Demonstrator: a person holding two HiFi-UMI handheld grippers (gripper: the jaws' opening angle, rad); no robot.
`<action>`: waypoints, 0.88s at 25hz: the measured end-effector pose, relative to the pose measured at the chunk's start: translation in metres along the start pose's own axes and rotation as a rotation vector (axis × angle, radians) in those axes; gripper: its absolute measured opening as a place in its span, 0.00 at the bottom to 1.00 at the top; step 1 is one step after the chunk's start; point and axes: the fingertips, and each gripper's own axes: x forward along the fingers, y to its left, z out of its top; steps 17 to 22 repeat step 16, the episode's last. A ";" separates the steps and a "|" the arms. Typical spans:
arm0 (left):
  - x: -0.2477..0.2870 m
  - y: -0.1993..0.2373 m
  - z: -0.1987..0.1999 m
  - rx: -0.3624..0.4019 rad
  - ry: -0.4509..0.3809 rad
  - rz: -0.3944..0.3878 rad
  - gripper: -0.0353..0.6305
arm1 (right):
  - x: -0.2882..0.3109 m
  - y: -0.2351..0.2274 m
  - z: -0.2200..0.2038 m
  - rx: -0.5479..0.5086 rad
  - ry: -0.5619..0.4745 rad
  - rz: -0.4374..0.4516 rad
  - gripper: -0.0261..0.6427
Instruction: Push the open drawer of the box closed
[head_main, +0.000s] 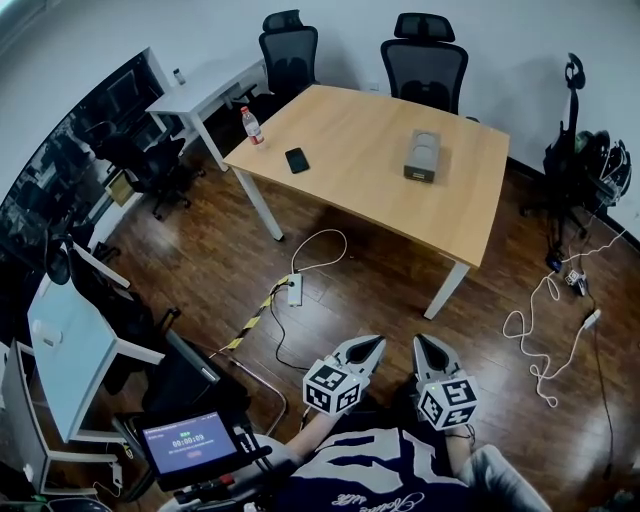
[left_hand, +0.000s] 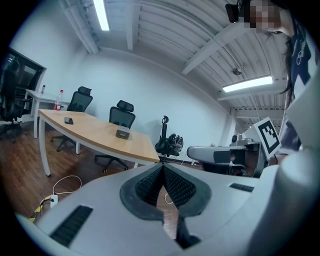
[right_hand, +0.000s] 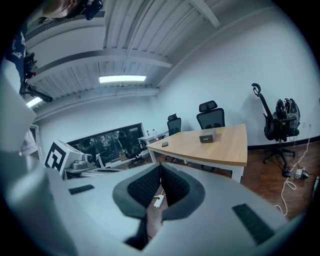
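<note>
My left fingers (head_main: 362, 352) and right fingers (head_main: 432, 356) are pressed together and empty, well apart from the small grey drawer box (head_main: 424, 155) on the light wooden table (head_main: 350, 140), where an off-centre push may slide the whole box.

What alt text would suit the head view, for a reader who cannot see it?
Seen from above, a person holds the left tongs and right tongs low and shut, far from a wooden table bearing a box, phone and bottle.

Grey box (head_main: 424, 156), tan table (head_main: 350, 140), black phone (head_main: 297, 160)
</note>
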 end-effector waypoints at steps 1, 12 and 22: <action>0.000 0.000 0.002 -0.001 -0.006 0.003 0.06 | 0.000 -0.001 0.001 0.001 -0.001 0.001 0.03; 0.004 0.002 0.011 -0.001 -0.031 0.010 0.06 | 0.003 -0.007 0.002 0.007 0.009 0.003 0.03; 0.002 0.000 0.009 -0.002 -0.031 0.012 0.06 | 0.001 -0.004 0.000 0.005 0.011 0.010 0.03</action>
